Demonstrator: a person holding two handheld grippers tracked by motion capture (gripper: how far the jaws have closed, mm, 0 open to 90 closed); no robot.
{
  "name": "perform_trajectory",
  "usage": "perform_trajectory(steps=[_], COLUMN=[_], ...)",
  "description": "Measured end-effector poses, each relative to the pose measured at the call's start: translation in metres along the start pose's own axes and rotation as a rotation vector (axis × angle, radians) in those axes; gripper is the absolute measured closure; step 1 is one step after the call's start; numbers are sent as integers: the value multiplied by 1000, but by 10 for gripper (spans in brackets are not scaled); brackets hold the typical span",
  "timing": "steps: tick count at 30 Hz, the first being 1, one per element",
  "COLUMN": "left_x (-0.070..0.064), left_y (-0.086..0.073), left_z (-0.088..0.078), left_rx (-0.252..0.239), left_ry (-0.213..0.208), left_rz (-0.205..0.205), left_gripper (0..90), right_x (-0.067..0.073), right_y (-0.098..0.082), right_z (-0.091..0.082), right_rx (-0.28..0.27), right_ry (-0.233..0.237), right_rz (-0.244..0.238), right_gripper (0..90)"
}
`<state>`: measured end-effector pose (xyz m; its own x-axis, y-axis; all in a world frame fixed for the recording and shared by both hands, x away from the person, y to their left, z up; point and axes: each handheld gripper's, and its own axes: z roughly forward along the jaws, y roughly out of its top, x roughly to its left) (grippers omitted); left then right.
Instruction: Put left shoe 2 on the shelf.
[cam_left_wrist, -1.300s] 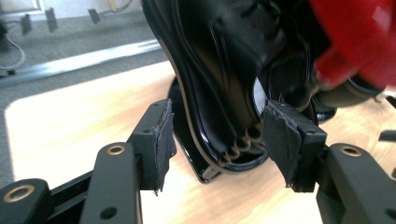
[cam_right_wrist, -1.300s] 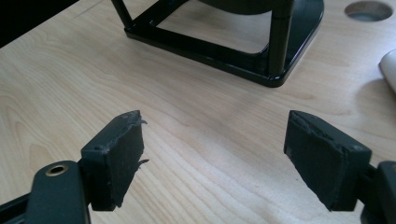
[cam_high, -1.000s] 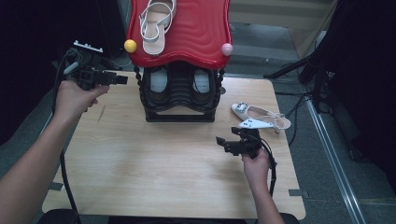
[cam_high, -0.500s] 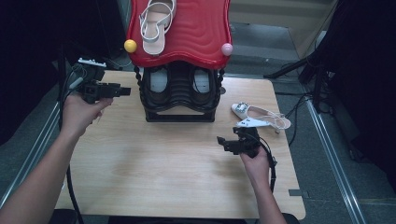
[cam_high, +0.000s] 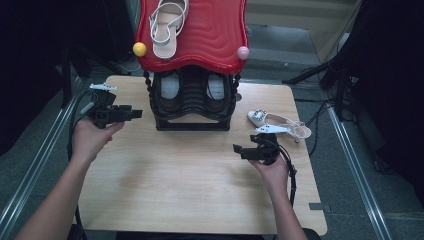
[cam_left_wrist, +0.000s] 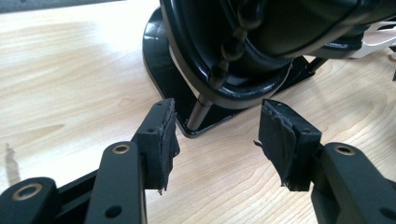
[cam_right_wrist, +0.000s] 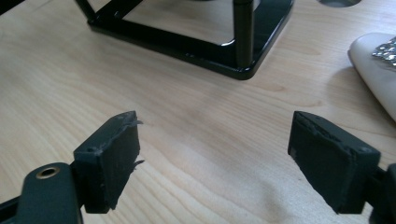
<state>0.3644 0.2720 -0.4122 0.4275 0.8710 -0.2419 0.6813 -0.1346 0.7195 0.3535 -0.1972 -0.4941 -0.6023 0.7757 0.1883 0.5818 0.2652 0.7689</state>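
A shoe rack with a wavy red top shelf (cam_high: 210, 35) and a black lower frame (cam_high: 192, 125) stands at the back of the wooden table. One white sandal (cam_high: 167, 25) lies on the red shelf; another white sandal (cam_high: 277, 122) lies on the table to the rack's right. My left gripper (cam_high: 136, 114) hovers beside the rack's left corner, open; its jaws have just been closing a little with nothing between them. In the left gripper view, the left gripper (cam_left_wrist: 218, 108) faces the rack's base (cam_left_wrist: 163, 70). My right gripper (cam_high: 239, 150) is open over the table, empty (cam_right_wrist: 215, 121).
A pair of shoes (cam_high: 170, 87) sits on the rack's lower shelf. A yellow ball (cam_high: 139, 49) and a pink ball (cam_high: 242, 52) cap the red shelf's front corners. Bare tabletop (cam_high: 190, 185) spreads in front of the rack. Metal rails run along both table sides.
My left hand has come down and slightly right, closer to the rack's lower left corner. The right hand has stayed where it was.
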Motion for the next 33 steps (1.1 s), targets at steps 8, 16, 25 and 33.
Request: perform_trajectory(steps=[8,16,25,33], left_x=[-6,-12,-22,-23], left_y=[-23,-37,-52,-58], left_z=[10,16,26,27], left_rx=[-6,6,39,37], left_ry=[0,-26,-31,-39], left_rz=[-6,-4,33,35], left_gripper=[477,479,480,480], right_x=[1,-1,-8,-10], right_y=[0,-2,-6,-5], right_z=[-3,-7,-6,-5], right_rx=[-38,-59,-21,-14], right_ry=[-24,-57,-31,-48], right_rz=[11,10,9,33], right_gripper=[282,435,626,719])
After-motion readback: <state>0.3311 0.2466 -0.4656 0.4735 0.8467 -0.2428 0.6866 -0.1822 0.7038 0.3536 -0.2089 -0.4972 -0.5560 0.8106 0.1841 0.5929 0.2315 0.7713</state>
